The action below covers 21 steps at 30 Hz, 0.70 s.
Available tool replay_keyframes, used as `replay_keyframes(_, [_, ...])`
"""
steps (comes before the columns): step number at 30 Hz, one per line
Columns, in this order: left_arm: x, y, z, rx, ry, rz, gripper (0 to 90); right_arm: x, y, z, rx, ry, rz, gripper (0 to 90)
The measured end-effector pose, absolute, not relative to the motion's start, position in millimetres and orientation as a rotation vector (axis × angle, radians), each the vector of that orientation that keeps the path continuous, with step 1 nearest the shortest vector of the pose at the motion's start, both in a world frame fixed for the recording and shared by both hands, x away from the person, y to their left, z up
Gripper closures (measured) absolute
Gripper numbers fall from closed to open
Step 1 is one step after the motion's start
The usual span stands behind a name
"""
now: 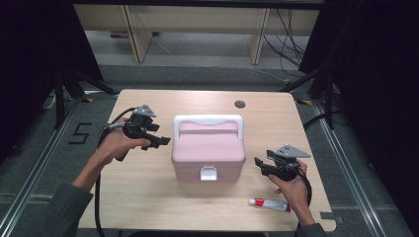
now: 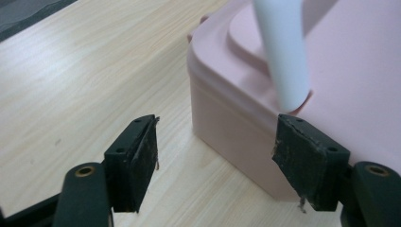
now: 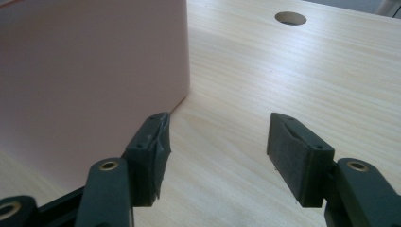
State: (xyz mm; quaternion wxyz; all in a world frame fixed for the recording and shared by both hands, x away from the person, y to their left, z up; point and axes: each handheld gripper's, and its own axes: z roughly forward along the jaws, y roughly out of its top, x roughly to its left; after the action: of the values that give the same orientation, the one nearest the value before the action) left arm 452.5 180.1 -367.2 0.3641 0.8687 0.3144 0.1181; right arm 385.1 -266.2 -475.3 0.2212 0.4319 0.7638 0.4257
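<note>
Two hand-held grippers flank my closed pink box (image 1: 208,153).
Left hand-held gripper (image 1: 165,141) and right hand-held gripper (image 1: 257,161) gape empty; lid unopened, tube (image 1: 269,204) untouched.

The box (image 1: 208,150) stands at the frame's centre on the table (image 1: 148,197); my left gripper (image 1: 165,140) is left of it, my right gripper (image 1: 258,162) right, and the tube (image 1: 269,204) lies at lower right.

Light wooden bench (image 1: 148,197) with two things on it

A pink box (image 1: 208,153) with a white handle stands mid-bench; a red-and-white tube (image 1: 269,204) lies near the front right edge.
</note>
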Motion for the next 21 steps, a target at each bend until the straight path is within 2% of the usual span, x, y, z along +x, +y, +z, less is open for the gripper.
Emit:
replay_keyframes(2, [455, 179, -357, 2.229, 0.792, 0.299, 29.5, 387, -267, -476, 1.157, 2.114, 1.162, 40.6])
replay_keyframes(5, [458, 177, -341, 2.267, 0.780, 0.299, 20.2, 388, -268, -478, 1.167, 2.117, 1.167, 40.0])
replay_keyframes(12, [462, 158, -307, 2.385, 0.681, 0.313, 16.4, 388, -266, -478, 1.166, 2.128, 1.176, 39.3])
replay_keyframes(21, [466, 131, -297, 2.481, 0.612, 0.340, 16.5, 387, -264, -482, 1.204, 2.130, 1.190, 38.9])
